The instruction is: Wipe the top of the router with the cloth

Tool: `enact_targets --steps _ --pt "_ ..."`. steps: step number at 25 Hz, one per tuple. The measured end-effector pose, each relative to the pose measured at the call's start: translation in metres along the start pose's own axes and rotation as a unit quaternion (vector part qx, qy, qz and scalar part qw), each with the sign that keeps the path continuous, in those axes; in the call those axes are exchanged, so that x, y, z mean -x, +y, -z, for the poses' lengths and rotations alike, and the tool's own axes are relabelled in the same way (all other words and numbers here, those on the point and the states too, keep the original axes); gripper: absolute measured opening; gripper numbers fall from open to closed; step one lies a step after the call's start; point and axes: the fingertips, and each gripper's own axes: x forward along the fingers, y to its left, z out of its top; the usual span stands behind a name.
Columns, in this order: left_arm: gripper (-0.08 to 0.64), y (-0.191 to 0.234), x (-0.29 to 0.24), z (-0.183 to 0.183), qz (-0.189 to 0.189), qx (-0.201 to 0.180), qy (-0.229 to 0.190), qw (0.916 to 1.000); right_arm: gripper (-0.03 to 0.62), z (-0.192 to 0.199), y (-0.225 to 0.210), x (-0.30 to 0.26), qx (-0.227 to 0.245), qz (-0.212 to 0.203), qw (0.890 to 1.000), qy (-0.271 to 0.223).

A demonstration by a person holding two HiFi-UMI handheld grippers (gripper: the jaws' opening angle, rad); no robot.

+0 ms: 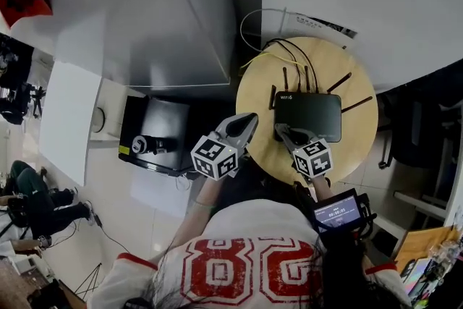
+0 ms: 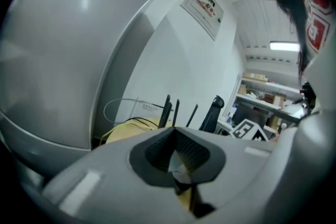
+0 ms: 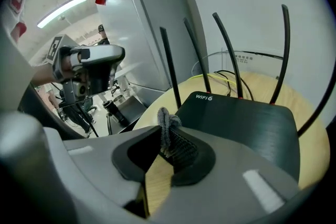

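**Cloth pinched at the router's near-left corner**

A round wooden table carries the router. A yellow cable and black leads trail off the table's far edge toward the white wall. On the floor to the left sits a black case, beside a grey cabinet.

The right gripper has its jaws clamped on a small fold of grey cloth, which sticks up above the jaw tips. From the right gripper view the router lies just ahead and to the right of those jaws, with bare wood showing below them. I cannot tell whether the cloth touches the router's top.

The left gripper hangs over the table's left rim, its jaws together with nothing clearly between them, apart from the router.

The router lies flat, long axis running left to right in the head view. Its antennas stand along the far edge, and the "WIFI 6" mark sits at the left end.
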Motion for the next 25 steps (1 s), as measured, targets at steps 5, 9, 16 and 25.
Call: enact_targets --steps 5,9,16,25 --pt "0.000 -0.010 -0.011 0.005 0.015 0.001 0.006 0.9999 0.043 0.017 0.012 0.008 0.003 -0.008 1.000 0.009" --pt "0.000 -0.015 -0.015 0.004 0.017 -0.001 0.004 0.9999 0.043 0.013 0.008 0.011 0.000 -0.007 1.000 0.003" --pt "0.000 -0.015 -0.012 0.001 -0.004 -0.002 -0.006 1.0000 0.043 -0.018 -0.041 0.013 0.020 0.016 1.000 -0.011" --pt "0.000 0.006 0.022 -0.002 -0.070 0.009 -0.022 0.9972 0.043 -0.061 -0.103 -0.002 0.060 0.044 0.997 -0.003"
